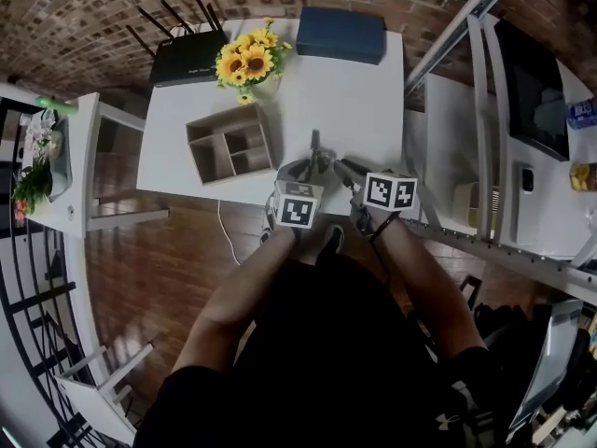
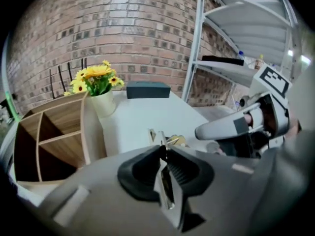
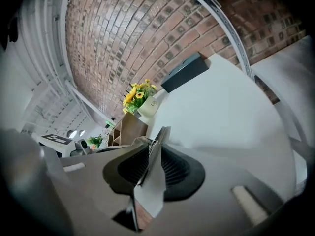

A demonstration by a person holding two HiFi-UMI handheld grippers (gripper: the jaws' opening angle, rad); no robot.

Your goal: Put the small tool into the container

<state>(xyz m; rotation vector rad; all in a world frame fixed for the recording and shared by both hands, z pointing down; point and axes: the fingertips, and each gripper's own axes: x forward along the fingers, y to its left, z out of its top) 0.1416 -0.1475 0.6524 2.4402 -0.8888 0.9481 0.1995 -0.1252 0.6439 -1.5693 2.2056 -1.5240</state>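
Observation:
A small flat metal tool stands above the white table's front edge, between my two grippers. My left gripper is shut on it; in the left gripper view the thin blade is pinched between the dark pads. My right gripper sits just right of it, and its grey finger shows in the left gripper view. In the right gripper view the tool's flat end lies between the pads of my right gripper, which stand slightly apart. The wooden compartment container is to the left.
A vase of sunflowers stands behind the container, a black router at the back left, a dark blue box at the back. A metal shelf rack borders the table's right side.

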